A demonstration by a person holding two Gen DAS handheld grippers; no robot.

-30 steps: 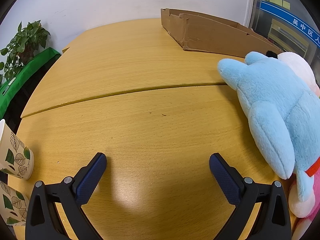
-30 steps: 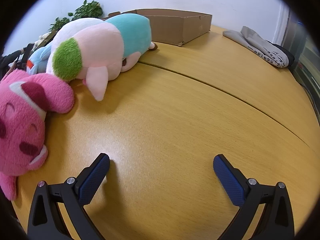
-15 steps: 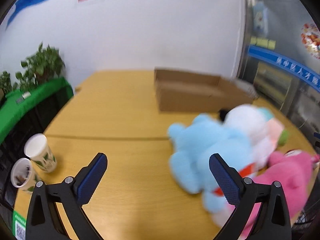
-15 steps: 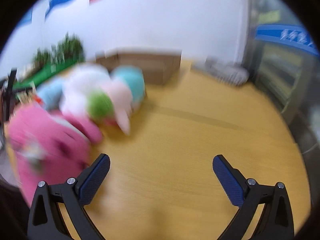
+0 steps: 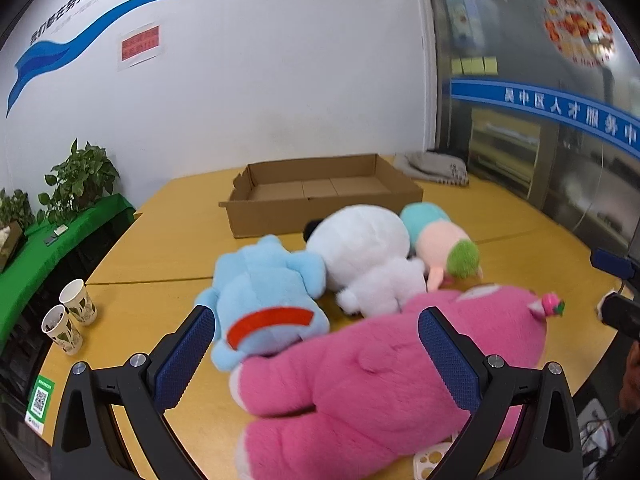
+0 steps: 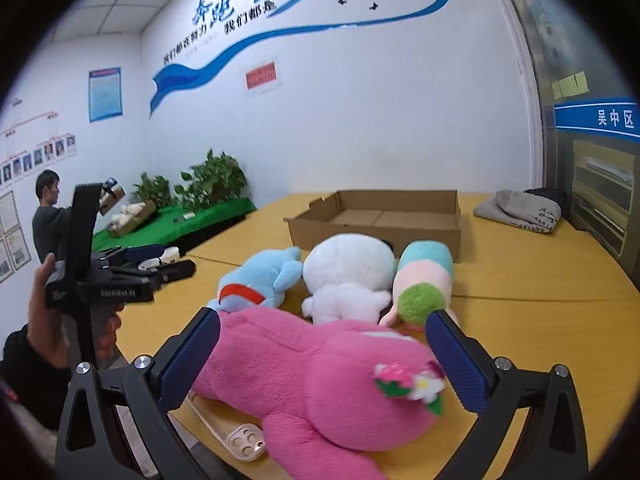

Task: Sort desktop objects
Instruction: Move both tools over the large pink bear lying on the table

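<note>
Several plush toys lie together on the wooden table (image 5: 152, 256): a pink one (image 5: 372, 380) nearest, a light blue one (image 5: 264, 292), a white one (image 5: 364, 256) and a pastel one with a green tuft (image 5: 444, 244). An empty cardboard box (image 5: 320, 188) stands behind them. My left gripper (image 5: 316, 356) is open, raised above the pink and blue toys. My right gripper (image 6: 320, 360) is open above the pink toy (image 6: 320, 380). The left gripper also shows in the right wrist view (image 6: 160, 260), held in a hand.
Two paper cups (image 5: 72, 316) stand at the table's left edge. A grey folded cloth (image 5: 436, 164) lies back right. A phone case (image 6: 236, 436) lies under the pink toy near the front edge. Plants (image 6: 212, 180) and a person (image 6: 48, 216) are off to the left.
Both grippers have lifted and pulled back from low over the table, so the views now take in the whole toy pile, the box and the walls. Both stay open.
</note>
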